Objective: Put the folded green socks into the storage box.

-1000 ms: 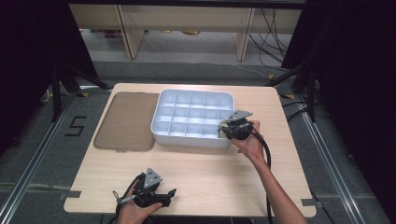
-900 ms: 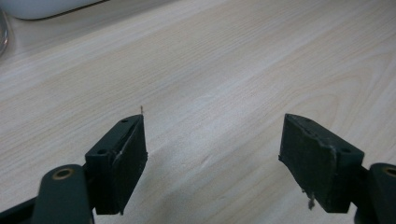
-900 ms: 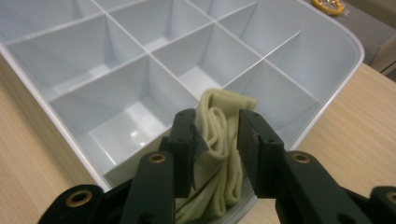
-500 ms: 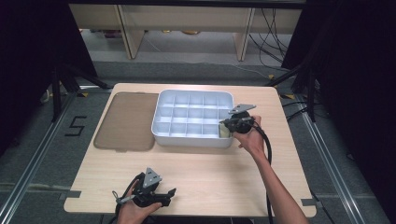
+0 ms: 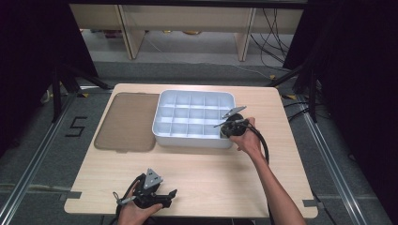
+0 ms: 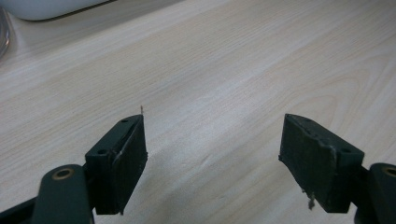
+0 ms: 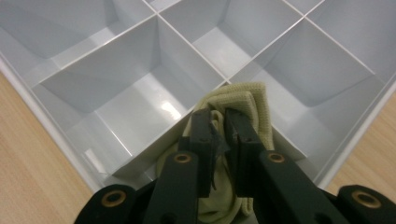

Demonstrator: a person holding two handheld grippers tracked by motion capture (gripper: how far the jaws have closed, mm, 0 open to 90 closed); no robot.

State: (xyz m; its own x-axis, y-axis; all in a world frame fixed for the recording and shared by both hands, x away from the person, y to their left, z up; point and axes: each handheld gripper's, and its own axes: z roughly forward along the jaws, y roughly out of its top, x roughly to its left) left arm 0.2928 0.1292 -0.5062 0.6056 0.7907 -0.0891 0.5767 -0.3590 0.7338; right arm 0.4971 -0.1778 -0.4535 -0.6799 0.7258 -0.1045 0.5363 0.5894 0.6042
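Wooden table [image 5: 202, 173] with dark floor around it. We hold the right gripper [image 7: 219, 122] over the near right corner cell of the white divided tray [image 5: 164, 133], jaws just closed on a folded pale-yellow cloth [image 7: 247, 100] (bunched between the pads). Our left gripper [image 6: 212, 154] rests near the table's front edge, jaws wide, nothing between. Brown lid [image 5: 124, 122] lies left of the tray.

A pale yellow-green knitted cloth [image 7: 243, 105] — folded and bunched, standing more or less upright — sits in the near right corner compartment of the white divided tray [image 7: 56, 135], pinched between the right tongs [image 7: 219, 123].
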